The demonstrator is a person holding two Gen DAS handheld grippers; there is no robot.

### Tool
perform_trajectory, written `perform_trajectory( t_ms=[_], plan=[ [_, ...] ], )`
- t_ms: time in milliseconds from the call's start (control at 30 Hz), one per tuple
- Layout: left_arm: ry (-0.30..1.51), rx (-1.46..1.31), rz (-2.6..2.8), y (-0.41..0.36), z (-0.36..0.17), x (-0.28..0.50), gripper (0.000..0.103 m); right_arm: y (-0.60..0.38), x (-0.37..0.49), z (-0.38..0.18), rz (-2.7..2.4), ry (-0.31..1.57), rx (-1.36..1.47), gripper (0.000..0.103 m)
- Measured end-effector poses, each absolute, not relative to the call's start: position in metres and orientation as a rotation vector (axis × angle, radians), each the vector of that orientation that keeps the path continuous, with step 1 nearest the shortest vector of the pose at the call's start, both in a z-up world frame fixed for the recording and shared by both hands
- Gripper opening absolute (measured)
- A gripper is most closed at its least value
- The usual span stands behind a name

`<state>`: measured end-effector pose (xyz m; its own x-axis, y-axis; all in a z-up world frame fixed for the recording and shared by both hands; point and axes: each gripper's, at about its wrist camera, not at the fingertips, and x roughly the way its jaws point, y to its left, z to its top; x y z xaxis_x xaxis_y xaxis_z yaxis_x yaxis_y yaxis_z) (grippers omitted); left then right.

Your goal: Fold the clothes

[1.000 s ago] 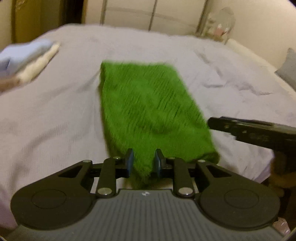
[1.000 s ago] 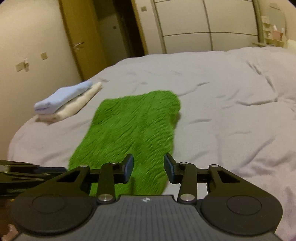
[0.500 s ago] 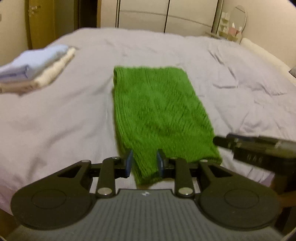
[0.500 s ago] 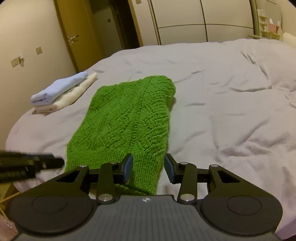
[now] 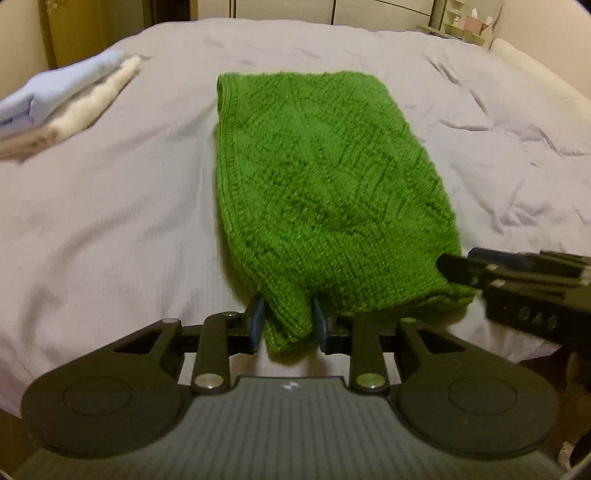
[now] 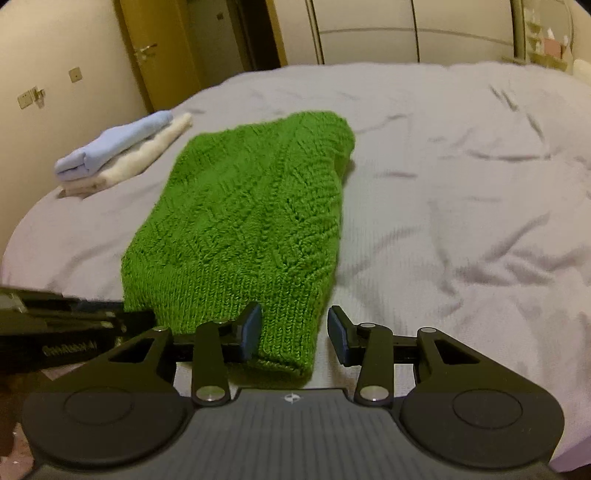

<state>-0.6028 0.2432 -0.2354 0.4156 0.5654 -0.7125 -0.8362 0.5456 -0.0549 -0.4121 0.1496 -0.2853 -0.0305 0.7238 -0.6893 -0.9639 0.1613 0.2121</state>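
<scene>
A green knitted sweater (image 5: 325, 184) lies folded into a long strip on the grey bed (image 5: 110, 221), running away from me; it also shows in the right wrist view (image 6: 251, 221). My left gripper (image 5: 288, 325) is shut on the sweater's near left corner, which bulges between the blue pads. My right gripper (image 6: 293, 332) is open around the near right corner, with fabric touching the left pad and a gap at the right pad. The right gripper also shows in the left wrist view (image 5: 517, 280), and the left gripper in the right wrist view (image 6: 74, 325).
A stack of folded clothes (image 6: 118, 151), pale blue on cream, sits at the bed's left edge; it also shows in the left wrist view (image 5: 62, 103). Wardrobe doors (image 6: 406, 33) and a wooden door (image 6: 162, 51) stand beyond the bed. The bed's near edge lies just under both grippers.
Both grippers have closed in on the sweater's near end. The left gripper's jaws stay shut on the corner; the right gripper's stay open, now around the hem.
</scene>
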Motion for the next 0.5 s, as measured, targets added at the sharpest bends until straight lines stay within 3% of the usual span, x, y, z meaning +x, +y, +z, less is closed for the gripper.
perform_trajectory(
  t_ms=[400, 433, 500],
  plan=[
    [0.577, -0.352, 0.877, 0.311, -0.195, -0.601, 0.021, 0.222, -0.367, -0.222, 1.429, 0.66, -0.264, 0.044],
    [0.571, -0.344, 0.866, 0.325, -0.196, -0.593, 0.018, 0.235, -0.365, -0.221, 1.433, 0.647, -0.267, 0.044],
    [0.589, -0.325, 0.868, 0.35, -0.21, -0.578, 0.001, 0.262, -0.363, -0.223, 1.452, 0.628, -0.278, 0.038]
  ],
)
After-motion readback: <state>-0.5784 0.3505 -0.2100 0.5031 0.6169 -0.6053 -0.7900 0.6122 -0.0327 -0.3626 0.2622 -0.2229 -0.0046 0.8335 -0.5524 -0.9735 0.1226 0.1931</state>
